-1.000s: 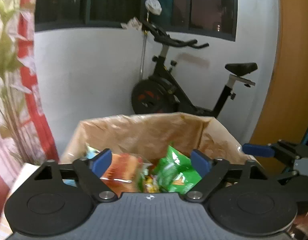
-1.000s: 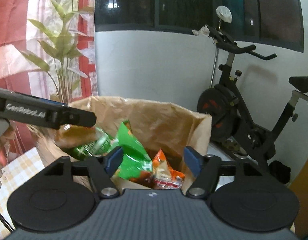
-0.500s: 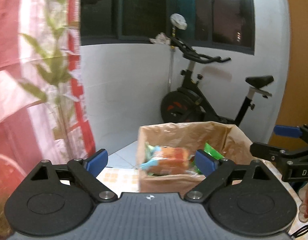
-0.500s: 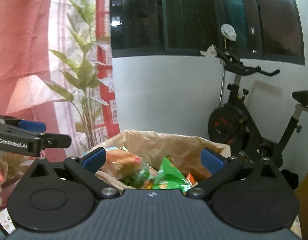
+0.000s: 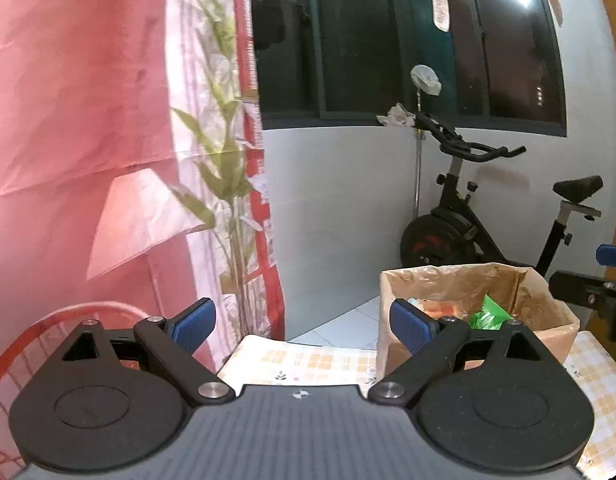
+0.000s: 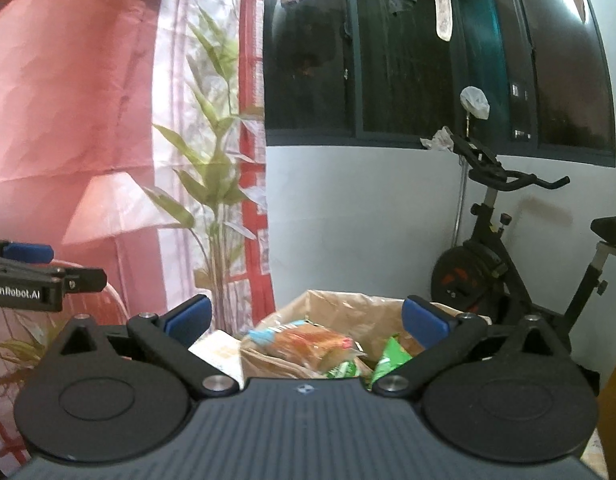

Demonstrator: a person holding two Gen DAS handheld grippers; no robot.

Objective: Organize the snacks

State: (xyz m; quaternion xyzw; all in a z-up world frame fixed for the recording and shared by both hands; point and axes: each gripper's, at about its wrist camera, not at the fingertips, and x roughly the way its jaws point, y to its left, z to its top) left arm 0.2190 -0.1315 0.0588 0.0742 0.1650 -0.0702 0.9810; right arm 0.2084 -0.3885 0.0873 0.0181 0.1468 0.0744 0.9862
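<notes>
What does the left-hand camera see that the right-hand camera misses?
Only the left view shows the checked tablecloth under the box and the red hoop low on its left. Only the right view shows the orange bread packet clearly. Both share the brown box, green packet, exercise bike and plant.

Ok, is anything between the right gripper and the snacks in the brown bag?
Nothing visible: the right gripper is open and empty, and the brown bag's open top shows the orange packet and green packet unobstructed.
</notes>
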